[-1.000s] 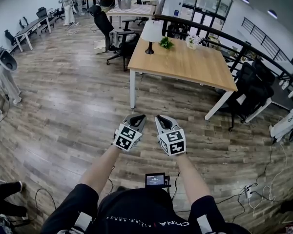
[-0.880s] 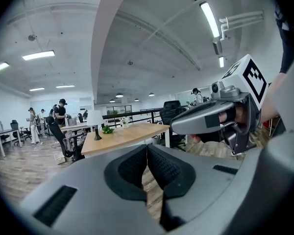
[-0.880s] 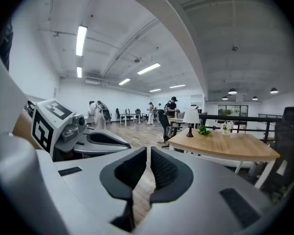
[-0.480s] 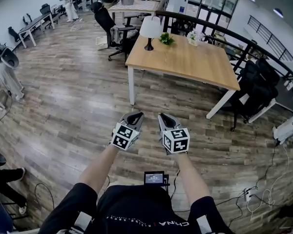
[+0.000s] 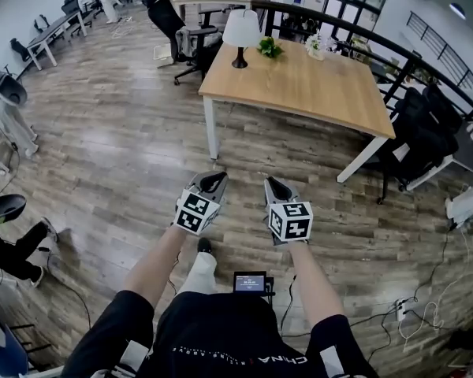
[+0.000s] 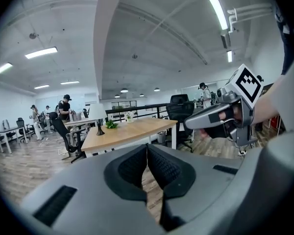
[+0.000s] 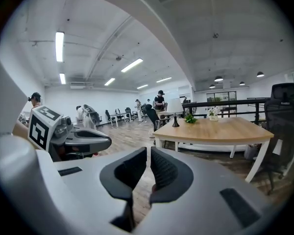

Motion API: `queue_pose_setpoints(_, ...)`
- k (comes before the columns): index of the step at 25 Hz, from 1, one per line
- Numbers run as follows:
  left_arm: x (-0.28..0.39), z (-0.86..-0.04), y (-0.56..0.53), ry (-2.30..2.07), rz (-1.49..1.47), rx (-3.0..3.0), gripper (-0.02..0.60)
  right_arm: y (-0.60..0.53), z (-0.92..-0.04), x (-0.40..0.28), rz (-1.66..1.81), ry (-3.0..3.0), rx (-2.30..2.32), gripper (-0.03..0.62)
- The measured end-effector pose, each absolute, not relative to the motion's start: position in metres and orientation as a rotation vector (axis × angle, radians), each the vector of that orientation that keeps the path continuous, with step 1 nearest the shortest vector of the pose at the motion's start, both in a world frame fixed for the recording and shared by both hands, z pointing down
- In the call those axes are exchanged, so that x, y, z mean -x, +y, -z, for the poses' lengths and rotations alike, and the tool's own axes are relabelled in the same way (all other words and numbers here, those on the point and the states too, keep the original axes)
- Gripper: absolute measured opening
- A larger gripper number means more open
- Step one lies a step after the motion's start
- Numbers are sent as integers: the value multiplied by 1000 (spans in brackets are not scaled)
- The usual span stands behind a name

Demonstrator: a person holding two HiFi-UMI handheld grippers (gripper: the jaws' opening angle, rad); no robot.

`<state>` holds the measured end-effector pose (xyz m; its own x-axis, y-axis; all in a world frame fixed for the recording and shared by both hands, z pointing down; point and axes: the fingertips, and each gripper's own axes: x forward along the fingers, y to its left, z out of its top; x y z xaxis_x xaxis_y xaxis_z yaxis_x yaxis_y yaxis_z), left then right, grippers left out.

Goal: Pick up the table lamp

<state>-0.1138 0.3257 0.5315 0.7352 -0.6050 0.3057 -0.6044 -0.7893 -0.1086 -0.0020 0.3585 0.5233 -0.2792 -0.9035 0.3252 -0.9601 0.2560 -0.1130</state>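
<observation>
The table lamp [image 5: 241, 35], with a white shade on a dark stem and base, stands at the far left corner of a wooden table [image 5: 315, 93]. It shows small in the left gripper view [image 6: 96, 116] and the right gripper view [image 7: 175, 110]. My left gripper [image 5: 214, 182] and right gripper [image 5: 277, 187] hover side by side over the floor, well short of the table. Both are shut with nothing between the jaws.
A small green plant [image 5: 269, 47] and a white flower pot [image 5: 315, 47] stand near the lamp. Black office chairs [image 5: 177, 42] stand left of the table, another [image 5: 422, 144] at its right. A dark railing [image 5: 363, 46] runs behind. People and desks sit far back left. Cables [image 5: 418, 313] trail on the floor.
The table and lamp sit nearer and higher in the head view as the person walks forward. Both grippers have spread slightly apart and stay shut.
</observation>
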Motion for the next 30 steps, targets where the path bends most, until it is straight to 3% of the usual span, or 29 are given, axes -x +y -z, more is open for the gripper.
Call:
queue_pose_setpoints(11,103,-551,169,879,538,2973,20,206,-532,-5,-544,-2259,-1796,46)
queue_pose_setpoints(19,128,-557,49,831,551,2987,20,86,-533,28,-607,-2265,-1789,46)
queue_pose_setpoints(30,120,-562,-41,797,514,3045,20,-8,-530,37,-567,-2292,-1726,46)
